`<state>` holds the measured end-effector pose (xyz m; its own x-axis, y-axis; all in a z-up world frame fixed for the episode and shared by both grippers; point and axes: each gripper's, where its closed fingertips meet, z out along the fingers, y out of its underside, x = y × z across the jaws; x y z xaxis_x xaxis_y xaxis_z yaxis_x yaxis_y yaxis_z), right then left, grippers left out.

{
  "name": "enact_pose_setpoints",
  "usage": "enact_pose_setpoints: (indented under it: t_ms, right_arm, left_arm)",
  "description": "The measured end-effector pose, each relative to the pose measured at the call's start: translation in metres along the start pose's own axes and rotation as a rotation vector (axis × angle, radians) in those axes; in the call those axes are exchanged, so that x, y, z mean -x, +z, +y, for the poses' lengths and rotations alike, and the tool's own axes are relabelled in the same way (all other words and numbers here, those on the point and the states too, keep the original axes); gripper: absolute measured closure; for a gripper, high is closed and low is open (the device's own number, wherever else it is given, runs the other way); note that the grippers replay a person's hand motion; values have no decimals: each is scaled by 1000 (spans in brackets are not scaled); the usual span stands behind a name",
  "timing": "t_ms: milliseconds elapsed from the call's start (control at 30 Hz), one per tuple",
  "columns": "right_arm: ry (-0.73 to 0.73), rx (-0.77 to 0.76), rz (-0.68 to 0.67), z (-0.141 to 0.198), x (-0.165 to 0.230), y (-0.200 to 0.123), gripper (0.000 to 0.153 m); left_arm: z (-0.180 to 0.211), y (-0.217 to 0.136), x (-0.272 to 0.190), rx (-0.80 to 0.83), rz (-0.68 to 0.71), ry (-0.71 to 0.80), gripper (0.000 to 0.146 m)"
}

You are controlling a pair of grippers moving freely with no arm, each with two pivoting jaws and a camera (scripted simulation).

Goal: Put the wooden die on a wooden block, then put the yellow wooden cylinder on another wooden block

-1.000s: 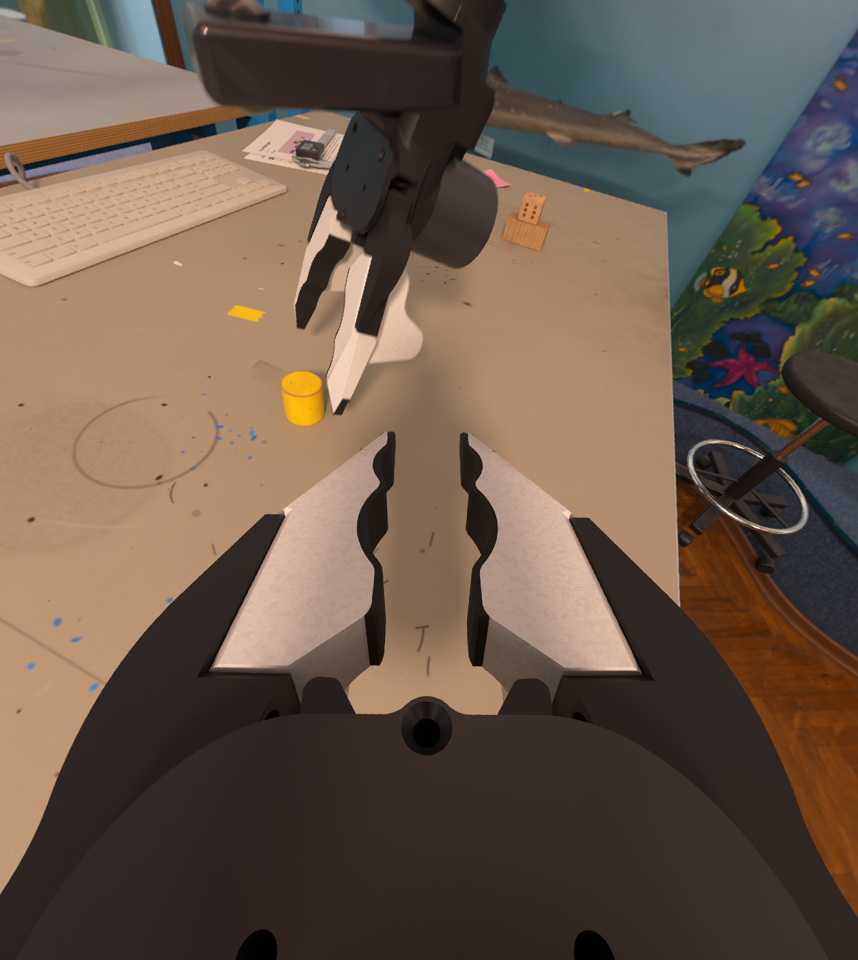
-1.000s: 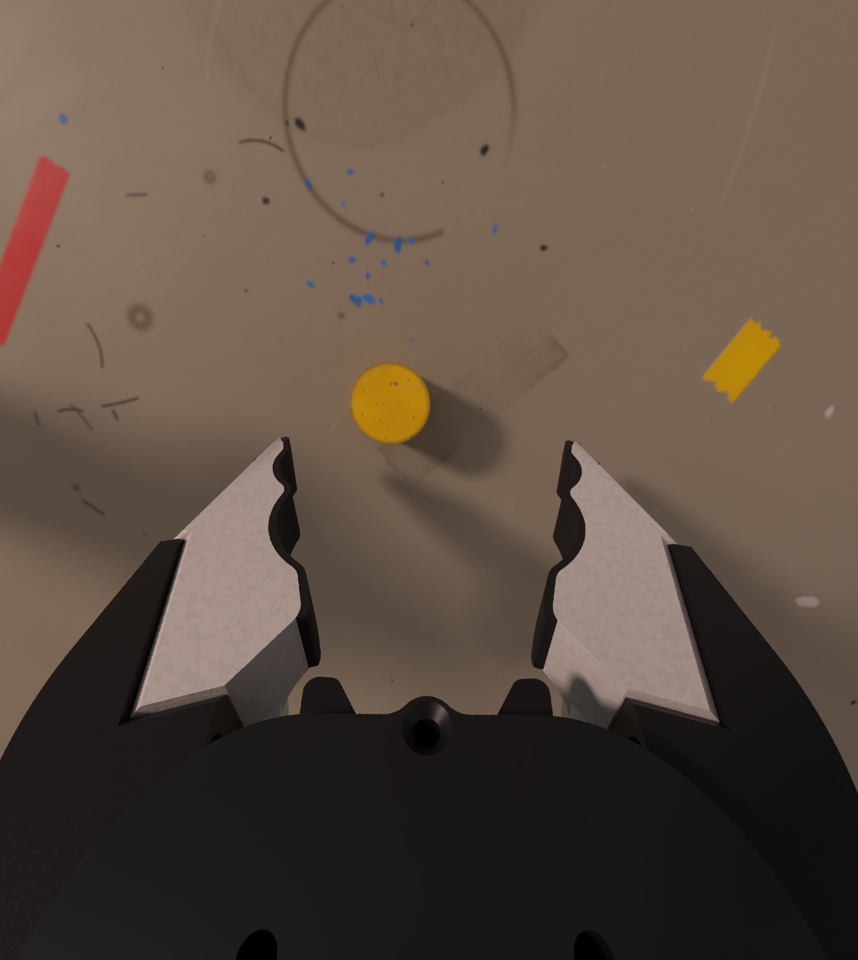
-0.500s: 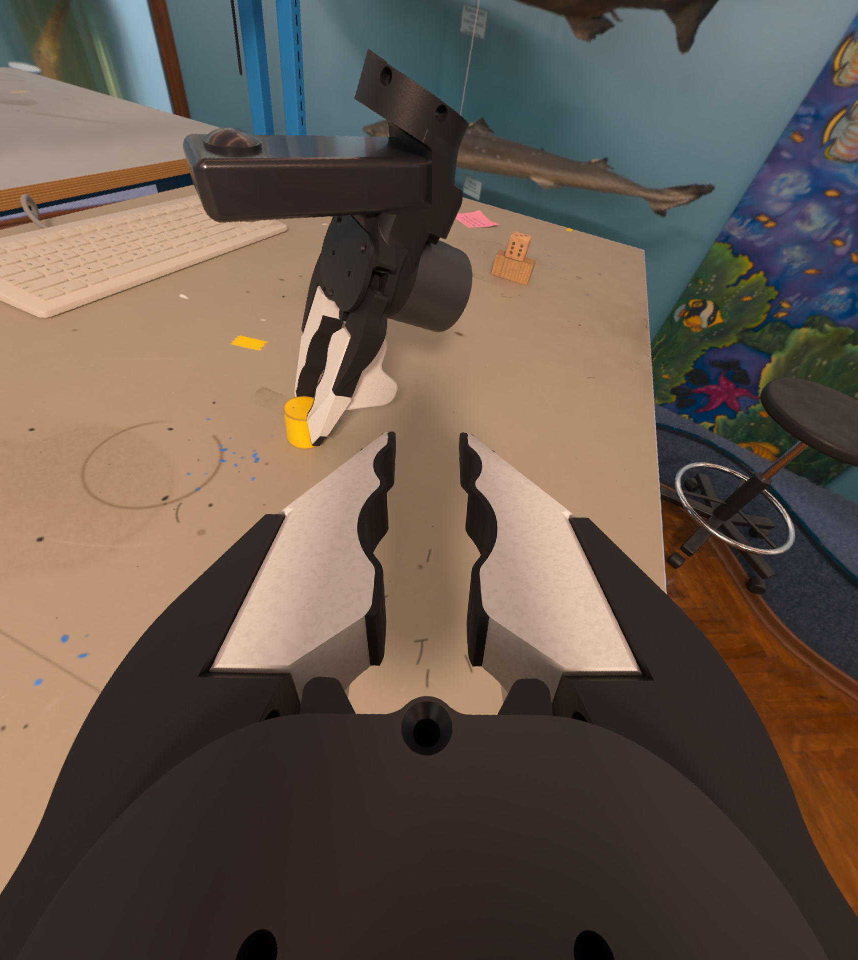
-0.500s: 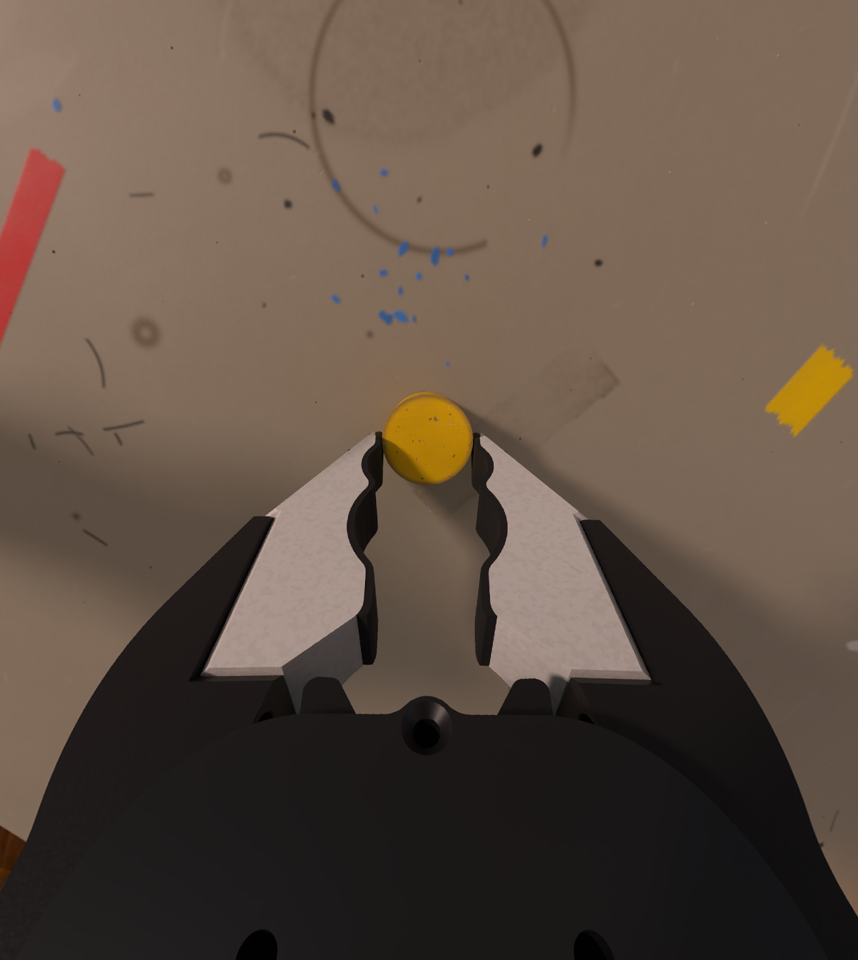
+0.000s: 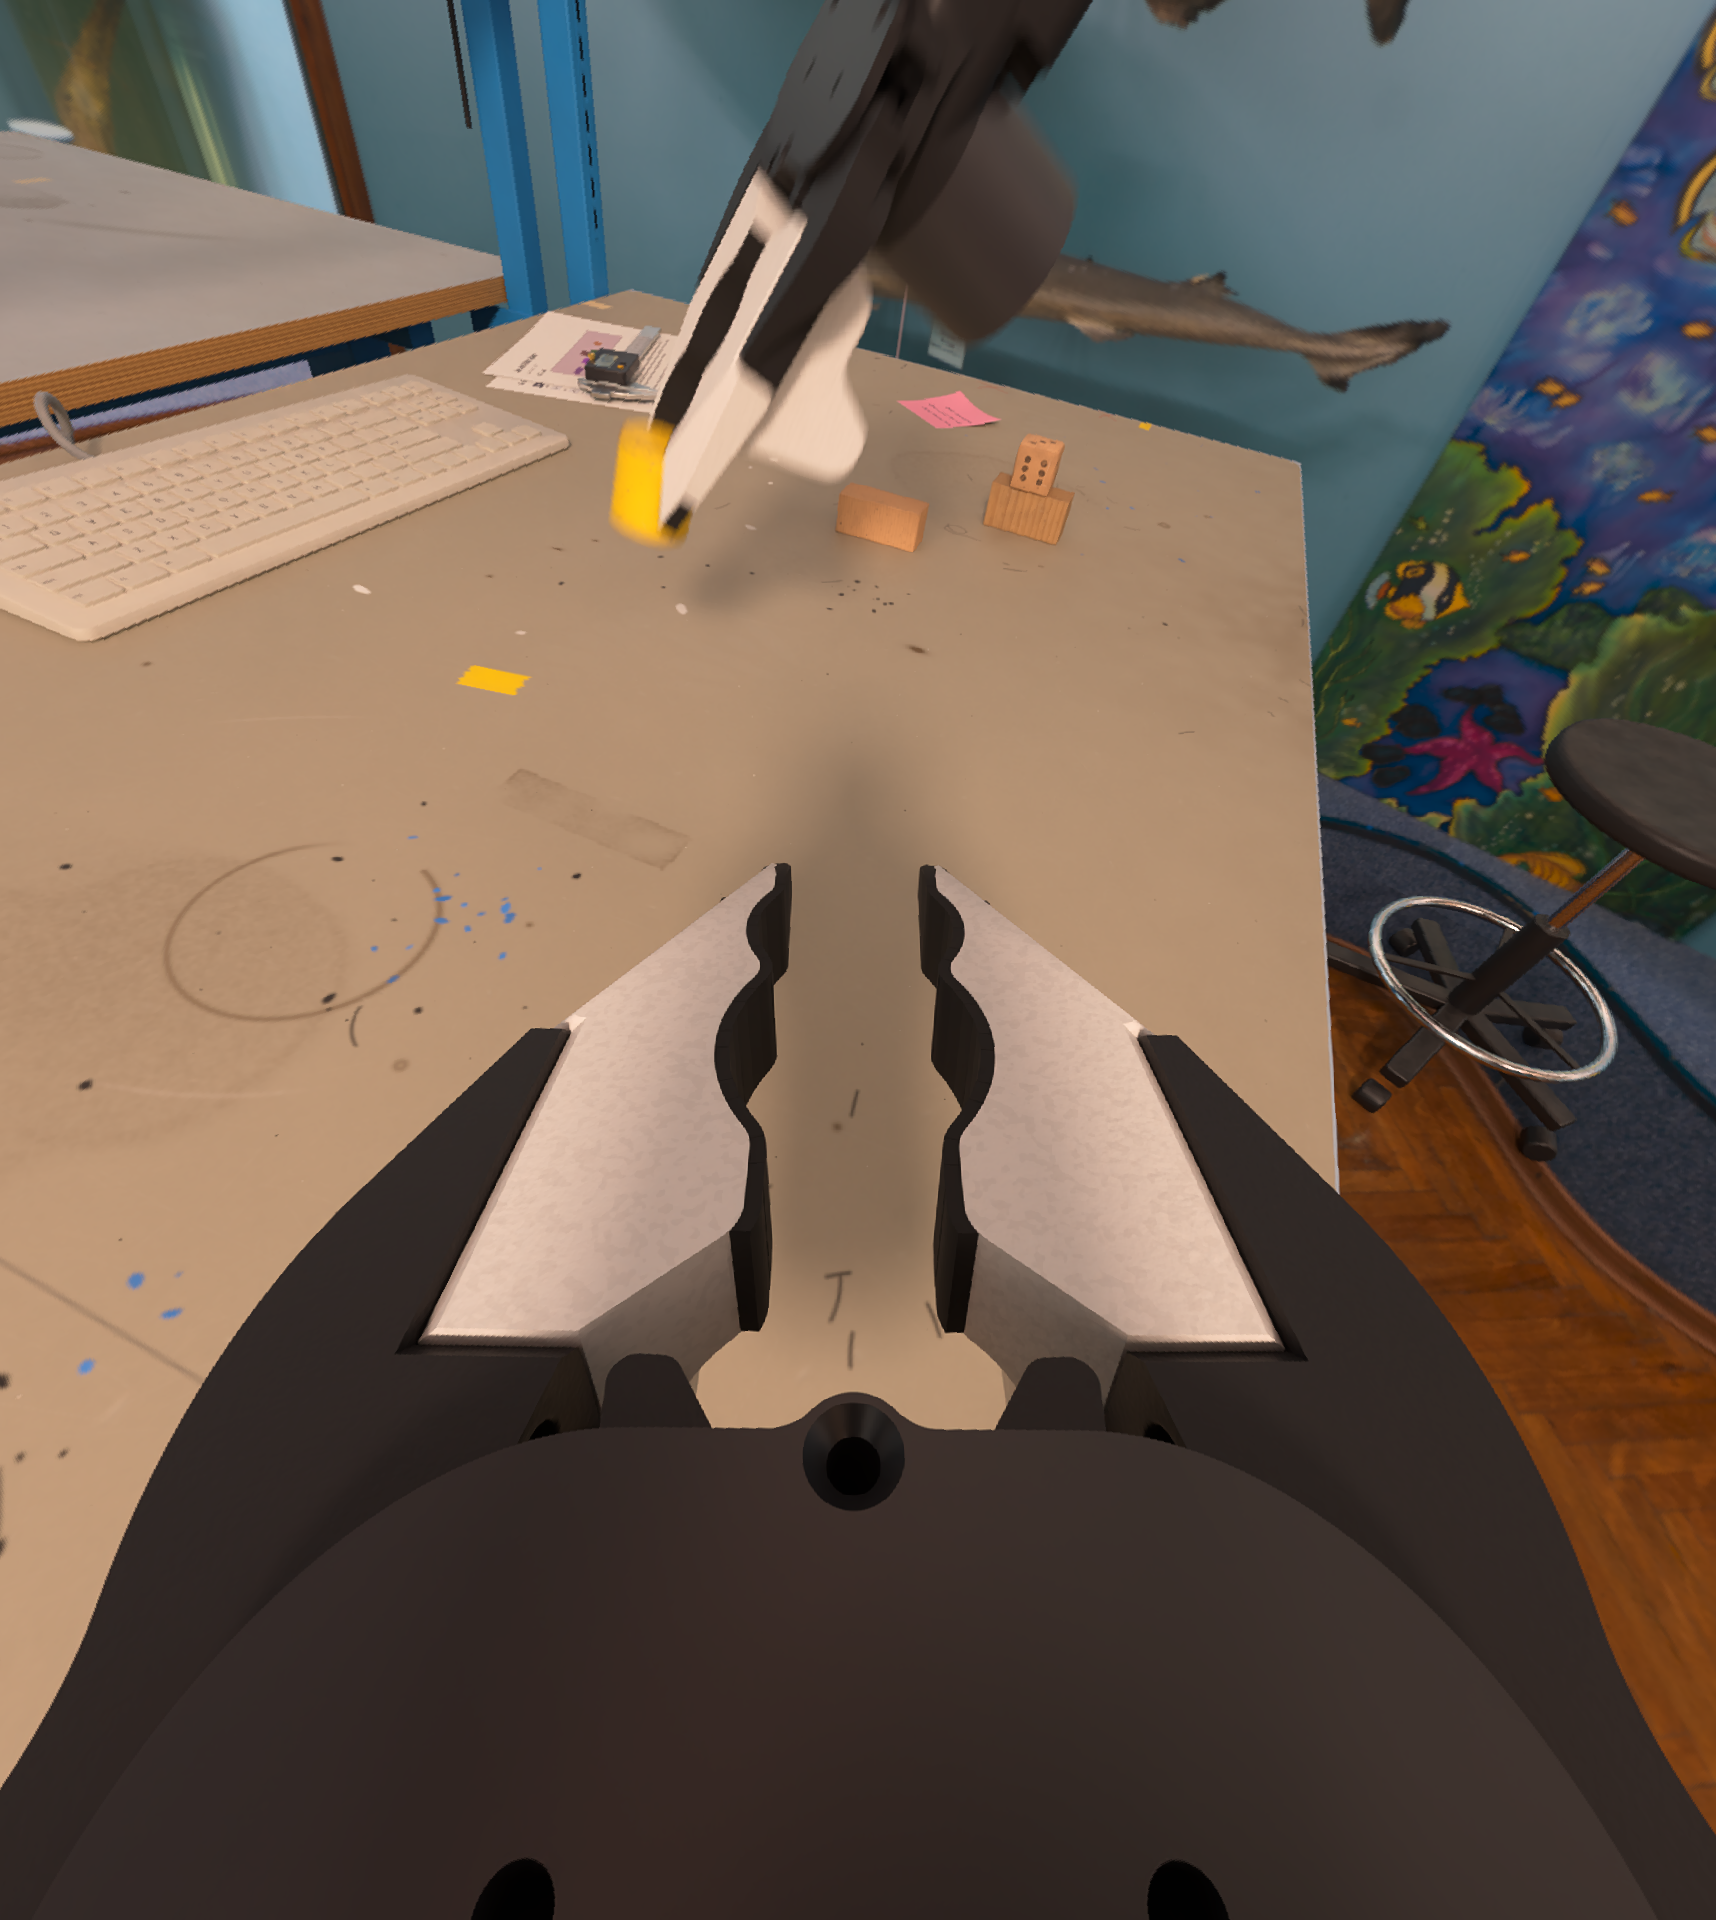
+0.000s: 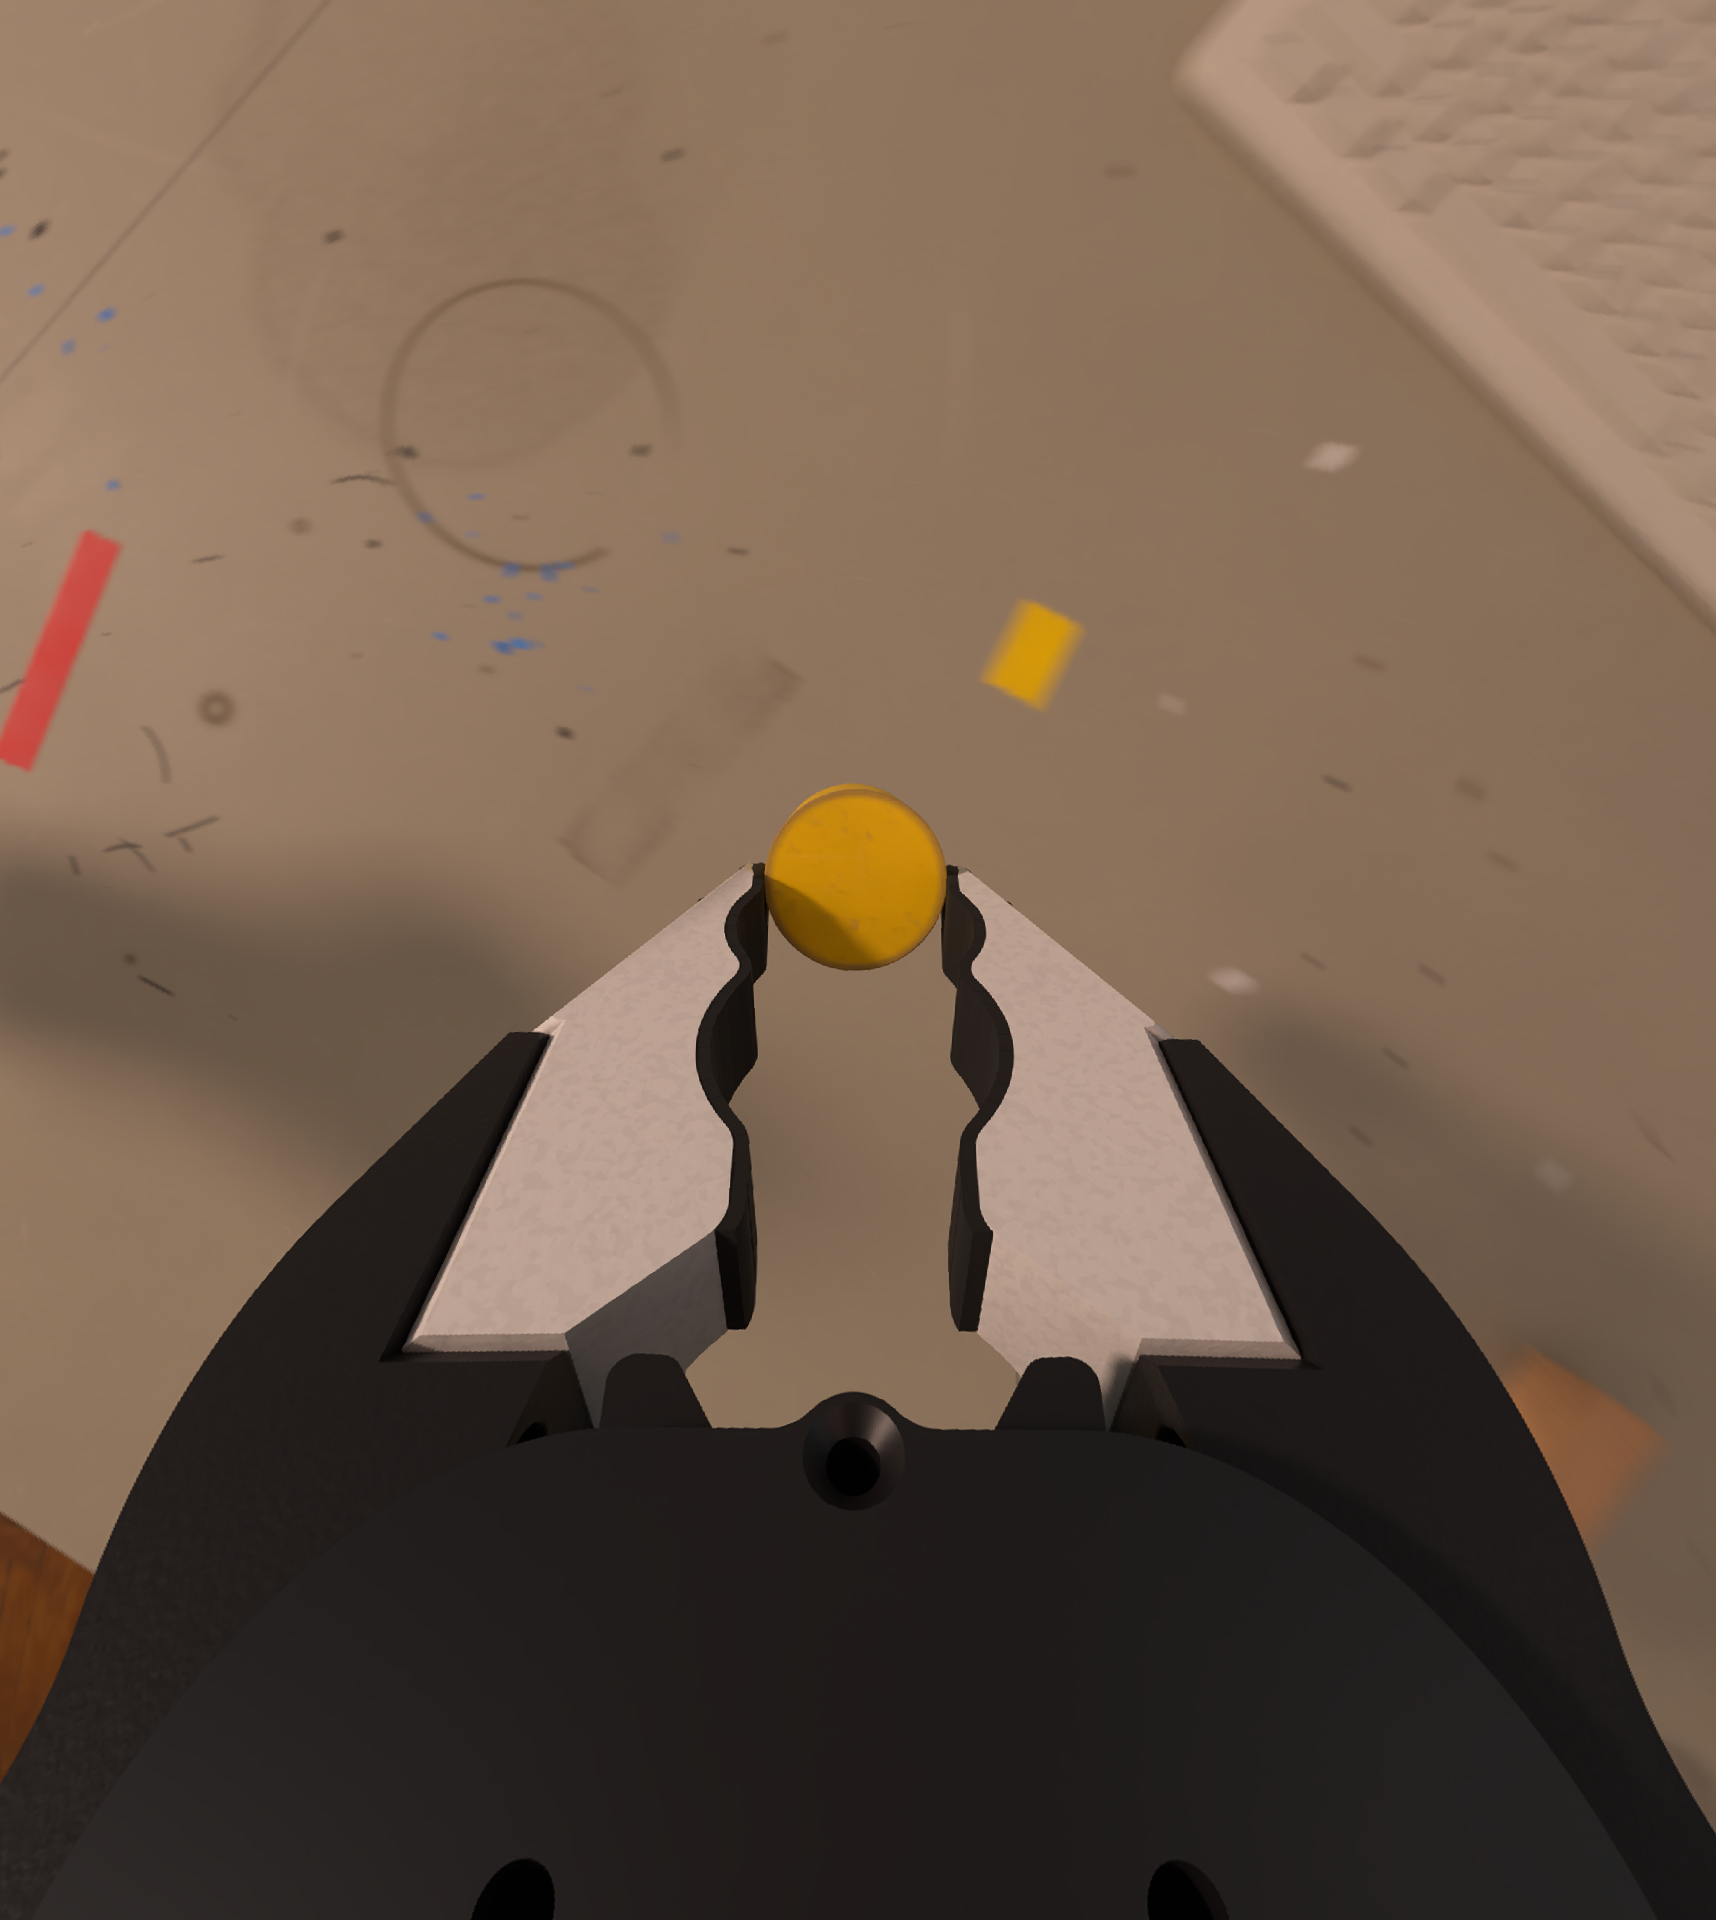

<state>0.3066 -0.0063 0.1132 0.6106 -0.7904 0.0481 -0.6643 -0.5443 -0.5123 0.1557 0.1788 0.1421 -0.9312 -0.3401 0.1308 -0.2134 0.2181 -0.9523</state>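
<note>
The wooden die stands on a wooden block at the far right of the table. A second wooden block lies bare just left of it. My right gripper is shut on the yellow wooden cylinder, pinched between its tips well above the table. In the left wrist view the right gripper and the cylinder appear blurred in the air, left of the bare block. My left gripper is empty, jaws a little apart, low over the near table.
A white keyboard lies at the far left, with papers and a pink note behind. Yellow tape and red tape mark the table. A stool stands off the right edge. A blurred wooden block shows low right.
My right gripper came down, shut on the yellow cylinder, then lifted it off the table and carried it away toward the wooden blocks. My left gripper stayed narrow and empty.
</note>
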Motion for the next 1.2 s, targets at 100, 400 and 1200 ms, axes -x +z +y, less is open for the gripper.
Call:
enact_pose_setpoints:
  t_ms: [100, 400, 1200]
  right_arm:
    - [81, -26, 96, 12, -54, -53, 120]
    - [399, 38, 328, 112, -196, -135, 120]
    - [552, 199, 297, 212, -246, -37, 70]
  left_arm:
    - [2, 3, 0, 8, -1, -4, 122]
    - [14, 18, -4, 65, 9, -4, 122]
    - [30, 30, -3, 137, 11, -22, 122]
